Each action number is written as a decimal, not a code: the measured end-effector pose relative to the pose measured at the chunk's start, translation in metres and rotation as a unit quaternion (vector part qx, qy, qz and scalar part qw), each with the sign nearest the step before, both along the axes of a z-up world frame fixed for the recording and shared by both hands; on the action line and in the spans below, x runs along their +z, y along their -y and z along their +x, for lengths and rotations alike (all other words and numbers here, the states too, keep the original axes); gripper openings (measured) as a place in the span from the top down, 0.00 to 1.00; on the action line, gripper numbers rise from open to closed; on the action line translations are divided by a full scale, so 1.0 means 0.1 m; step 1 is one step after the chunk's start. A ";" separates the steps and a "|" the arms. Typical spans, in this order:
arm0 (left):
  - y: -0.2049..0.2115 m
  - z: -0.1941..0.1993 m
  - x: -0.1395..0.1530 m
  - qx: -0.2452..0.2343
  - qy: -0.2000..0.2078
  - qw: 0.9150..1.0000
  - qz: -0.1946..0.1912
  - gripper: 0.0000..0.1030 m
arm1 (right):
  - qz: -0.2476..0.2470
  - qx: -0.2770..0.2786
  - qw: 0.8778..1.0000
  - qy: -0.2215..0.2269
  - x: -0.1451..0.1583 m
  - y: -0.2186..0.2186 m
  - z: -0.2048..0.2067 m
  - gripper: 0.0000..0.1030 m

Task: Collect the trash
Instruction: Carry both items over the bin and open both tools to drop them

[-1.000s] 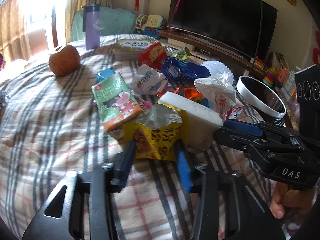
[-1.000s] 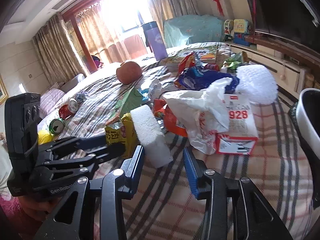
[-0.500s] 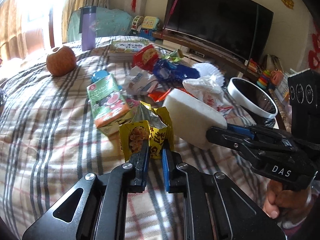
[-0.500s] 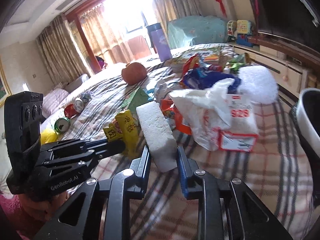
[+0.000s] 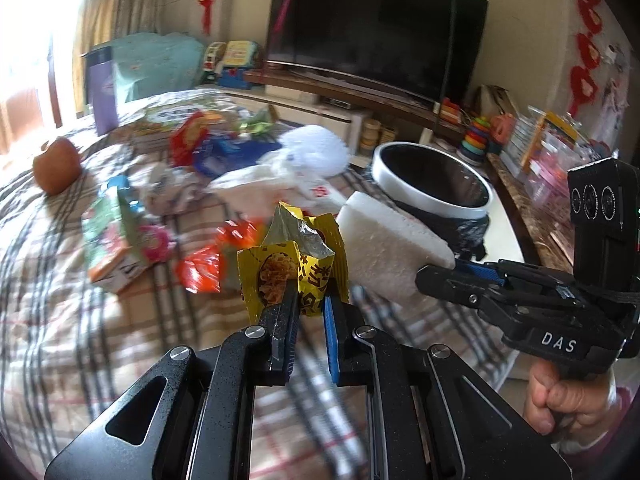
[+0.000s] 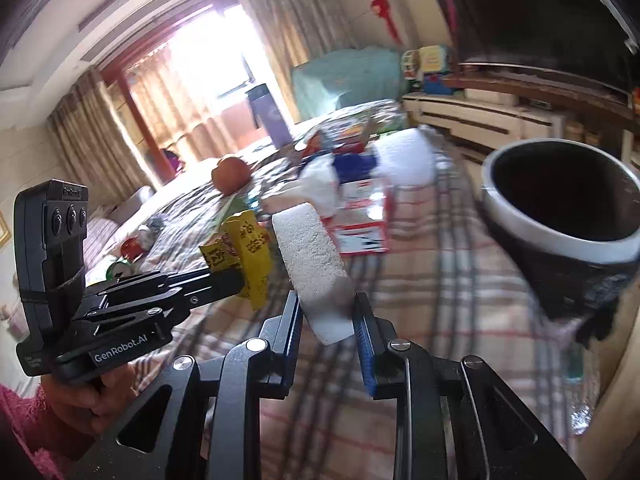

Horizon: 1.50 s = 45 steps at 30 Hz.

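Observation:
My left gripper (image 5: 310, 300) is shut on a crumpled yellow snack wrapper (image 5: 292, 264) and holds it above the plaid bed; the wrapper also shows in the right wrist view (image 6: 244, 252). My right gripper (image 6: 326, 308) is shut on a white foam block (image 6: 312, 268), also lifted; the block shows in the left wrist view (image 5: 388, 248) just right of the wrapper. A round bin with a white rim and black liner (image 6: 560, 208) stands off the bed's right edge, and it shows in the left wrist view (image 5: 432, 184) beyond the block.
More litter lies on the bed (image 5: 60, 320): a green carton (image 5: 108, 236), red wrappers (image 5: 200, 264), a white plastic bag (image 5: 272, 184), a blue bag (image 5: 236, 152), a red-and-white box (image 6: 360, 220). An apple (image 5: 56, 164), a purple bottle (image 5: 102, 92) and cans (image 6: 128, 248) lie farther off. A TV (image 5: 372, 28) stands behind.
Both grippers closed on their items, the left on the yellow wrapper and the right on the foam block, then lifted them and swung right toward the bin.

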<state>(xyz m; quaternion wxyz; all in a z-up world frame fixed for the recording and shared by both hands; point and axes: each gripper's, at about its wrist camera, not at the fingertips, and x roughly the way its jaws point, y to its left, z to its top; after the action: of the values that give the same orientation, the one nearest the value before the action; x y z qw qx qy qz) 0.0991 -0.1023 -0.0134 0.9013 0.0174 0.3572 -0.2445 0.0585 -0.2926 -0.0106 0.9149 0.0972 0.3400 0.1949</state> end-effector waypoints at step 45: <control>1.95 0.92 0.21 -0.134 -0.029 0.991 0.005 0.89 | -0.059 -0.192 0.980 0.001 0.40 1.70 0.52 0.77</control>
<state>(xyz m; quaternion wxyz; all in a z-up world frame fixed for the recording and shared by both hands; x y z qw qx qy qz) 0.1915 -0.2970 0.0078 0.8494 0.0628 0.3792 -0.3617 0.1105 -0.4627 0.0299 0.9399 0.1060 0.3246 -0.0051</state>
